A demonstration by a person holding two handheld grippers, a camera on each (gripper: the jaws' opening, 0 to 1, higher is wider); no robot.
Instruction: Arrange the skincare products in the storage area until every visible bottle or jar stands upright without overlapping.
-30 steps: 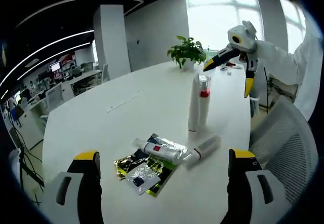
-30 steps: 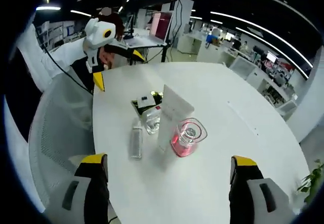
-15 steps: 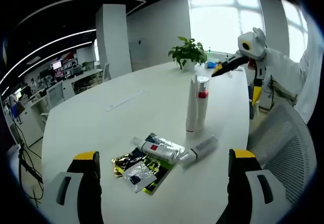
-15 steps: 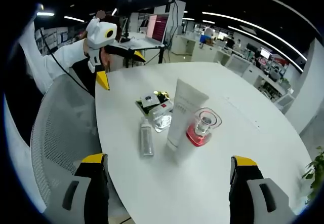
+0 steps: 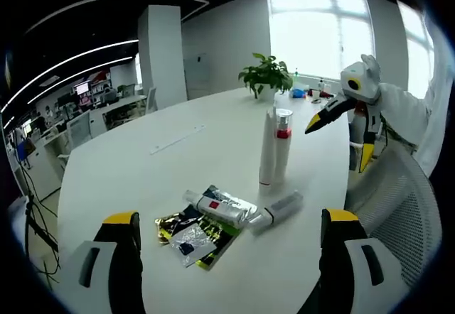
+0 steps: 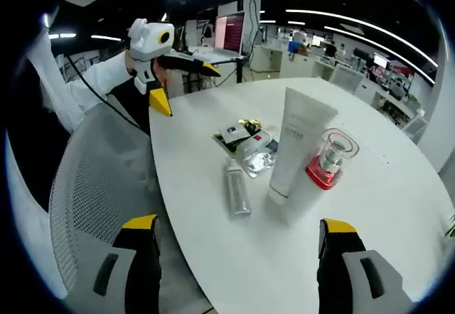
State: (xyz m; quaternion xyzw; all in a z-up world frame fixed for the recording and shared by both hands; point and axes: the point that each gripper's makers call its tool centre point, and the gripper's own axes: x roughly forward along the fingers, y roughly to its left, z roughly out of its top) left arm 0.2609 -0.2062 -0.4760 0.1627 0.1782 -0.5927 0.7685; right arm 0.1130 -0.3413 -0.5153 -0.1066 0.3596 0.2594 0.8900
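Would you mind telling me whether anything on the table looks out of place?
Yes: a clear bottle and a small tube lie on their sides by some foil sachets, while the white tube and red-collared bottle stand upright.

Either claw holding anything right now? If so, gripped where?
Nothing is held. The left claw and right claw are both open above the table, apart from the products.

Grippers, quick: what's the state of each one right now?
Left gripper: open, holding nothing, above the white table.
Right gripper: open, holding nothing.
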